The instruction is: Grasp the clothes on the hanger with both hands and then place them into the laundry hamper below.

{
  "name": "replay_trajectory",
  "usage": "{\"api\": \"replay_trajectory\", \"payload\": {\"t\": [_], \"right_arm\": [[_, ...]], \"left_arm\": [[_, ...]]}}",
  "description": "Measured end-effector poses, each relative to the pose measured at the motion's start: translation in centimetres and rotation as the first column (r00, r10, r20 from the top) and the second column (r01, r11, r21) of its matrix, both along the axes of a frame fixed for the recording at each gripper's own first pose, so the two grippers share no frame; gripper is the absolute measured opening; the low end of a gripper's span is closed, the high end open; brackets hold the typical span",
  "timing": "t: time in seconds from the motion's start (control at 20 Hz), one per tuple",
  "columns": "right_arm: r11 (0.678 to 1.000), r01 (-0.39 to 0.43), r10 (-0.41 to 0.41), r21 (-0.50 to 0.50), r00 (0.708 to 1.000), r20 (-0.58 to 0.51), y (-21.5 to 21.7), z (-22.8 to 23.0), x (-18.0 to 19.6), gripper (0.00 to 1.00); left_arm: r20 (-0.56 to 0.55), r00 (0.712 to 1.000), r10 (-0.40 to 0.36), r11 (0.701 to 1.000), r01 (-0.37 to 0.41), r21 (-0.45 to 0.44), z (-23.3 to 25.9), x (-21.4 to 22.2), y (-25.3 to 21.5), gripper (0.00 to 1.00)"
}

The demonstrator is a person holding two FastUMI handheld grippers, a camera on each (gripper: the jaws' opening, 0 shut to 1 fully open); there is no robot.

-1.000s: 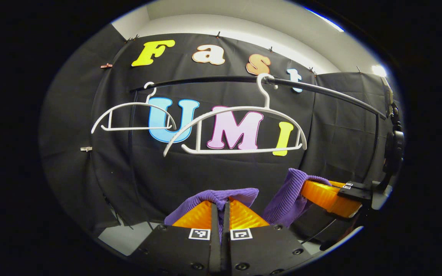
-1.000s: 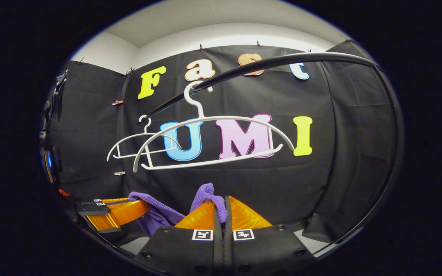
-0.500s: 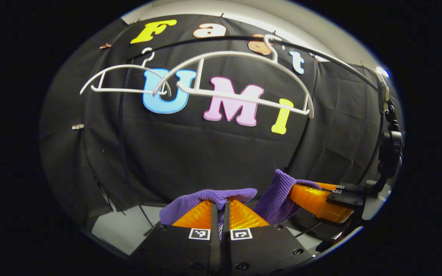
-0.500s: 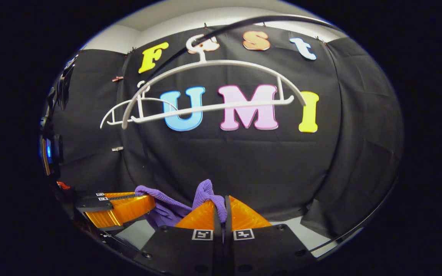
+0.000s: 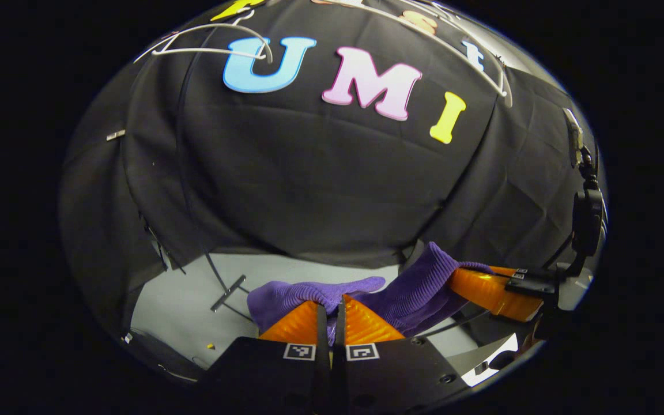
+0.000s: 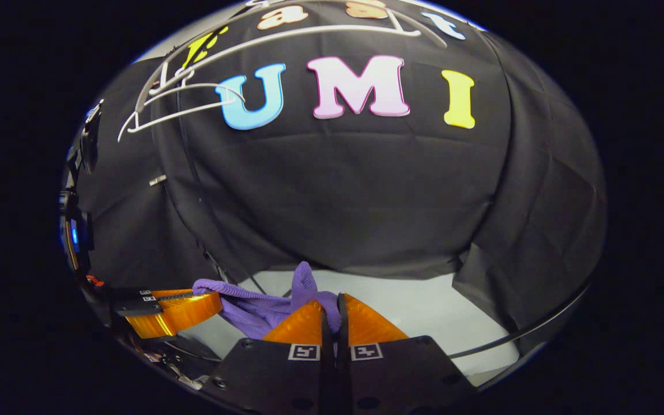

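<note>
In the left gripper view, the left claw [image 5: 330,311] is clenched on a fold of the purple garment [image 5: 309,291], both fingers pressing the knit between them. The cloth stretches across to the right claw [image 5: 485,288], which shows farther off to the right, with another bunch of the same garment draped over its fingers. The white hangers [image 5: 205,49] sit bare at the very top of the view against the black cloth wall, so the garment is off its hanger and that part of the task looks done. The pale floor [image 5: 182,305] lies below; I cannot make out the hamper, so the drop into it is left to do. The claw points forward and slightly downward, low beneath the hangers.

In the right gripper view, the right claw [image 6: 332,314] is likewise clamped on a bunched peak of the purple garment [image 6: 263,305], which runs leftward to the left claw [image 6: 179,305], seen from the side. The hangers [image 6: 193,92] and rail are high above, empty. This claw too is pitched forward and a little down, level with its partner, the garment slung between them above the floor [image 6: 424,311].
</note>
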State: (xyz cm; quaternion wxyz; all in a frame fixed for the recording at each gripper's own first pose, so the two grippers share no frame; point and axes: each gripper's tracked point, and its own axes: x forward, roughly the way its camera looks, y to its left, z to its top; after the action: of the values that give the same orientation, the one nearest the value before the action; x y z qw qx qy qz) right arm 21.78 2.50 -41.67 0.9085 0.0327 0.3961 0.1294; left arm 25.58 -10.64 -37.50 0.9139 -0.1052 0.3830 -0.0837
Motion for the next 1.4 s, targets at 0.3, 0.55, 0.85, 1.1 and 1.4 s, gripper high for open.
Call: {"api": "replay_trajectory", "payload": {"t": [0.3, 0.55, 0.85, 1.1, 1.4], "right_arm": [[0.996, -0.041, 0.019, -0.076, 0.961, -0.274, -1.3, -7.7, -5.0, 0.05], [0.994, -0.057, 0.019, -0.098, 0.935, -0.353, -2.4, -10.0, -7.0, 0.05], [0.988, -0.075, 0.015, -0.138, 0.918, -0.396, -3.1, -10.9, -8.2, 0.95], [0.986, -0.068, 0.004, -0.152, 0.923, -0.384, -3.3, -11.1, -8.0, 0.97], [0.988, -0.029, -0.024, -0.153, 0.944, -0.329, -3.4, -8.4, -6.8, 0.97]], "left_arm": [[-0.239, 0.97, -0.04, 0.999, 0.047, 0.024, -8.3, -4.0, -1.0, 0.05], [-0.355, 0.935, -0.022, 0.997, 0.045, 0.056, -10.4, -6.2, -0.7, 0.05], [-0.426, 0.903, 0.064, 0.993, -0.015, 0.118, -11.6, -6.6, 0.8, 0.69], [-0.421, 0.904, 0.074, 0.992, -0.025, 0.12, -11.5, -6.7, 0.9, 0.91], [-0.346, 0.936, 0.061, 0.989, -0.011, 0.145, -9.2, -5.4, 1.2, 0.91]]}}
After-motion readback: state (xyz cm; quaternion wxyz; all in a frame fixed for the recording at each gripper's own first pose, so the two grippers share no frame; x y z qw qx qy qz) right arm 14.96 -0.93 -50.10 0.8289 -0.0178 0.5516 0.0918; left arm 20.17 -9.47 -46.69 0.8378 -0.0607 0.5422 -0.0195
